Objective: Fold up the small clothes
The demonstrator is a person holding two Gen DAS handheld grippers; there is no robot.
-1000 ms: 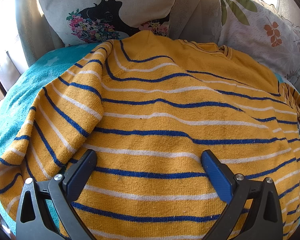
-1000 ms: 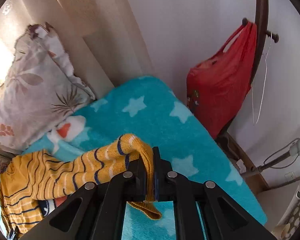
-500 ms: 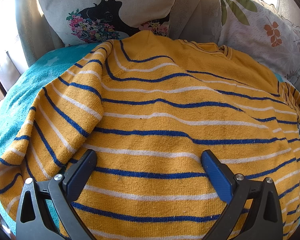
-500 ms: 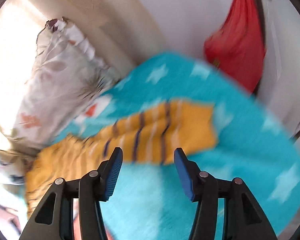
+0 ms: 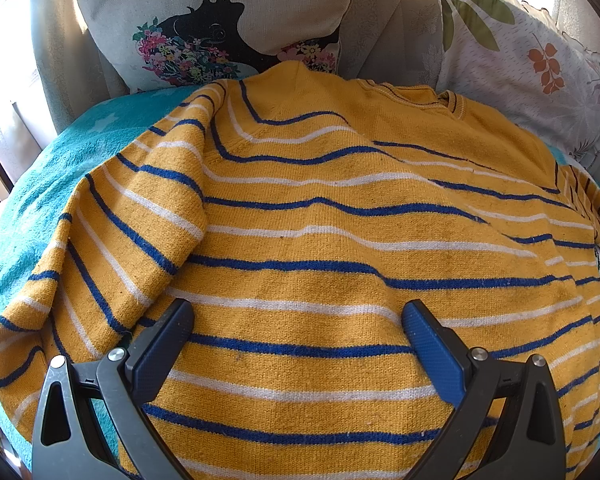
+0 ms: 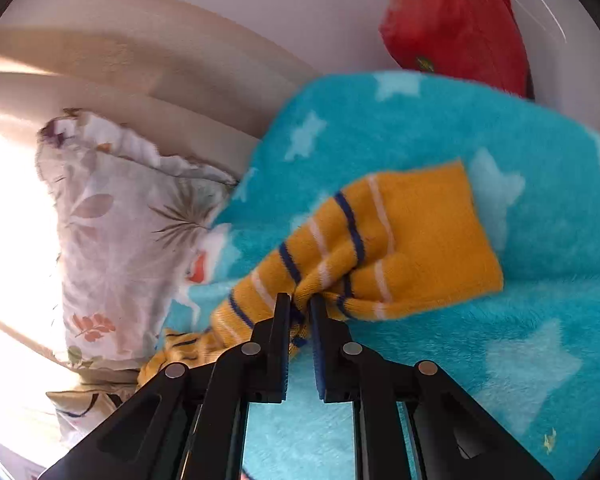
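A small yellow sweater (image 5: pixel 320 240) with blue and white stripes lies spread flat on a turquoise star blanket (image 5: pixel 32 208), neckline at the far end. My left gripper (image 5: pixel 296 320) is open and rests over its lower body, holding nothing. The left sleeve lies folded along the body's left side. In the right wrist view, my right gripper (image 6: pixel 301 304) is shut on the sweater's right sleeve (image 6: pixel 380 248), pinching it mid-length, with the cuff lying on the blanket (image 6: pixel 500 352) beyond the fingers.
Patterned pillows (image 5: pixel 228 20) stand against the curtain behind the sweater, and a leaf-print pillow (image 6: pixel 120 232) sits left of the sleeve. A red bag (image 6: pixel 456 20) hangs beyond the blanket's far edge.
My right gripper let go of the sleeve, opened, then closed again on the sleeve farther along, with the cuff now flat on the blanket. The left gripper has not moved.
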